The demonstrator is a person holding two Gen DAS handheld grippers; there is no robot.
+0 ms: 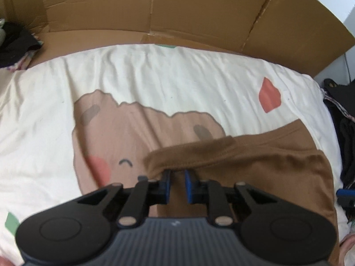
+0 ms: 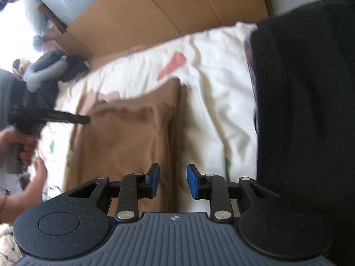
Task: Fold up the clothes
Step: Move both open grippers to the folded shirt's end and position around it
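The left gripper (image 1: 177, 177) pinches the brown garment's (image 1: 255, 166) near hem, cloth running away to its right, while the right gripper (image 2: 173, 180) hovers parted.

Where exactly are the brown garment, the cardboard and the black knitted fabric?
brown garment (image 1: 255, 166): left wrist view, upper folded layer.
cardboard (image 1: 199, 6): left wrist view, middle panel behind the bedding.
black knitted fabric (image 2: 306, 88): right wrist view, ribbed middle.

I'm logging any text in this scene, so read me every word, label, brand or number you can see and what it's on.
No readable words or numbers in either view.
Left gripper body: a small pale mark, too small to read.
Right gripper body: a small round emblem, not lettering.
Sheet: cartoon face and colour patches only.
Brown garment and cardboard: no print visible.
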